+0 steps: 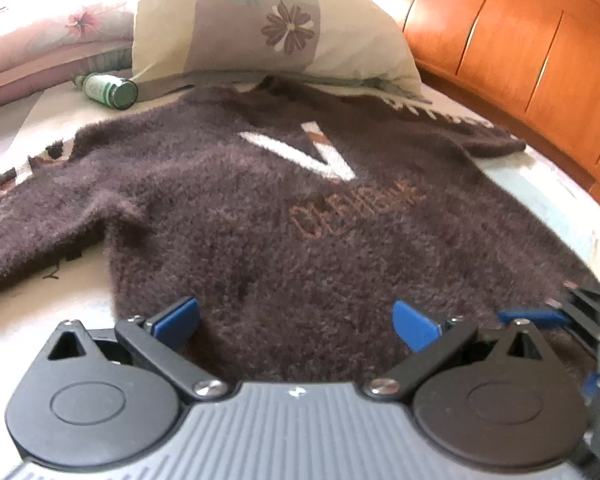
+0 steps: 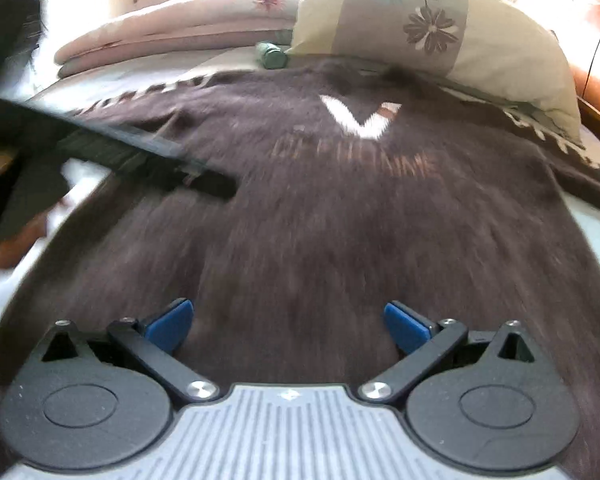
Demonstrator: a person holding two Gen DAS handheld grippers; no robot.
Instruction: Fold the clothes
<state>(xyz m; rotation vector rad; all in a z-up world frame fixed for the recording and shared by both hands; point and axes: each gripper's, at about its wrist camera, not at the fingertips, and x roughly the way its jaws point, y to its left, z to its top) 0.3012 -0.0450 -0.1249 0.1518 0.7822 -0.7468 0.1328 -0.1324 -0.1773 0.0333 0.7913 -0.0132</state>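
I see the dark brown fuzzy sweater (image 1: 260,208) spread flat on the bed (image 1: 28,320), chest up, with a white V (image 1: 308,152) and tan lettering (image 1: 356,208) too blurred for me to read. My left claw (image 1: 296,320) hovers over its hem, fingers apart and empty. My right claw (image 2: 288,320) is likewise spread wide above the hem. A floral pillow (image 1: 260,28) overlaps the collar; a green bottle (image 1: 108,90) lies beside it, its label illegible. A wooden headboard (image 1: 520,60) stands right.

The right gripper (image 2: 287,326) hangs with jaws spread wide over a dark brown fuzzy sweater (image 2: 320,216); ahead of the jaws lie a floral pillow (image 2: 440,28) and a green bottle (image 2: 272,55).
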